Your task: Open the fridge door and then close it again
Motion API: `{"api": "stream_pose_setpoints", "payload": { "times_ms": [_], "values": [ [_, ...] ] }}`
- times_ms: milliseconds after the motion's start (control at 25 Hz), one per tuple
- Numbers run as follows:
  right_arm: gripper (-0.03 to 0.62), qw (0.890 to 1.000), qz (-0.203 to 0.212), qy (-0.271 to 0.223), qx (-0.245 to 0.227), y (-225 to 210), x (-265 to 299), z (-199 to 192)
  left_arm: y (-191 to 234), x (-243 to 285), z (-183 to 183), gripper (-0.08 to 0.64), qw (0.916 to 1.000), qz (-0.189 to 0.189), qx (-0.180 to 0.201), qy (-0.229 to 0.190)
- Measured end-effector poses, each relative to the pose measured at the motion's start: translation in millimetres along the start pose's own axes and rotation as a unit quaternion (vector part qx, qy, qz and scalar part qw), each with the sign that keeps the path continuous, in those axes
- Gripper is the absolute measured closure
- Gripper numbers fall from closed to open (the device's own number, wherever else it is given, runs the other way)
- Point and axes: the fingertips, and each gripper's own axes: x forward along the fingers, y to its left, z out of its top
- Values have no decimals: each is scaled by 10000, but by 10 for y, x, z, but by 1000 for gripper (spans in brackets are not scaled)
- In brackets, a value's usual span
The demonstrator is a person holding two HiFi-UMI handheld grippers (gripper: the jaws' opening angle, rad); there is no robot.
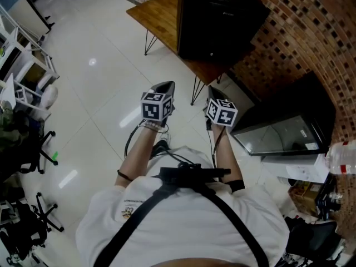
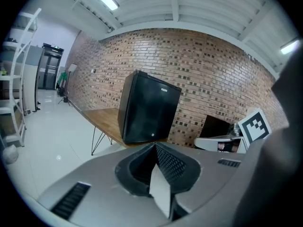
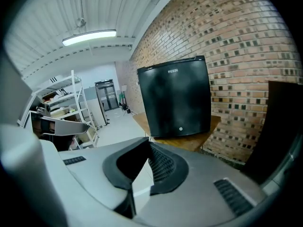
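A small black fridge stands on a wooden table against the brick wall, its door closed. It also shows ahead of each gripper: the fridge in the left gripper view and the fridge in the right gripper view. My left gripper and my right gripper are held side by side in front of the person's chest, short of the table and apart from the fridge. Both have their jaws together with nothing between them, the left gripper and the right gripper pointing at the fridge.
A second dark appliance sits on the floor to the right by the brick wall, with boxes and a plastic bottle near it. White shelving and office chairs stand at the left. The glossy tiled floor lies between.
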Motion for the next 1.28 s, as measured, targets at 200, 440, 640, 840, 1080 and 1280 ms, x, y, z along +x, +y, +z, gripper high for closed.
{"api": "stream_pose_setpoints", "payload": {
  "times_ms": [200, 440, 640, 840, 1080, 1280],
  "values": [
    [578, 10000, -2, -42, -10, 16, -26, 47, -38, -3, 39, 560, 10000, -75, 59, 1],
    [578, 10000, -40, -69, -1, 20, -27, 76, -26, 6, 68, 560, 9999, -135, 50, -6],
    [578, 10000, -46, -72, 23, -2, -27, 83, -38, 27, 49, 560, 9998, -173, 58, 14],
    [578, 10000, -29, -43, 58, -1, -19, 52, -13, 30, 13, 560, 9999, -150, 13, 33],
    [578, 10000, -16, 36, 68, 6, 55, 17, 53, 56, 19, 560, 9998, -171, -109, 14],
    [578, 9999, 34, 88, 82, 71, 200, 4, 235, 133, 29, 560, 9996, -189, -194, 57]
  ]
}}
